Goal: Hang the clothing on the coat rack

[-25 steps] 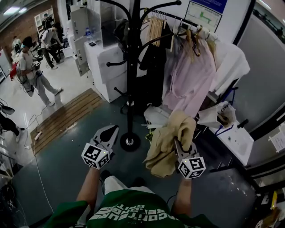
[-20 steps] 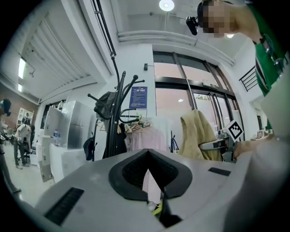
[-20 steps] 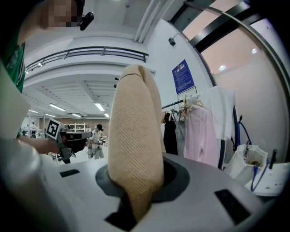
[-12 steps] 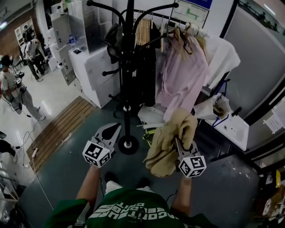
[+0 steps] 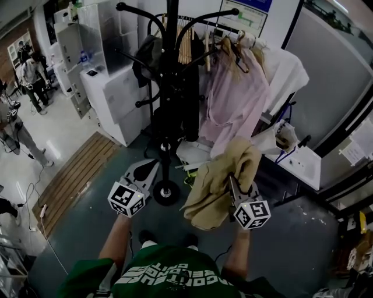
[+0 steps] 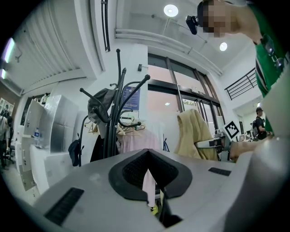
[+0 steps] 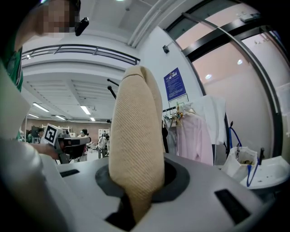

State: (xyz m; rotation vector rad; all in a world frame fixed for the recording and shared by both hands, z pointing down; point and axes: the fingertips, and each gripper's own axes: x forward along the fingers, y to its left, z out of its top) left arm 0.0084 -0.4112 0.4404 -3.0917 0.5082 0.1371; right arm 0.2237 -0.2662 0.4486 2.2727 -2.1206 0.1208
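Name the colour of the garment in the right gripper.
Tan garment, clearest in the right gripper view.

Dark floor (image 5: 87,233), wooden slat mat (image 5: 76,174), white cabinets (image 5: 116,99), round ceiling light (image 6: 171,10).

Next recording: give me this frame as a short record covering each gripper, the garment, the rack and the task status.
left gripper: jaws together, nothing held
right gripper: closed on the beige garment, which bunches over its jaws
coat rack: black, upright, ahead of both grippers; a dark item hangs on one hook
background: pink shirt on a hanger behind the rack
status: garment not yet hung
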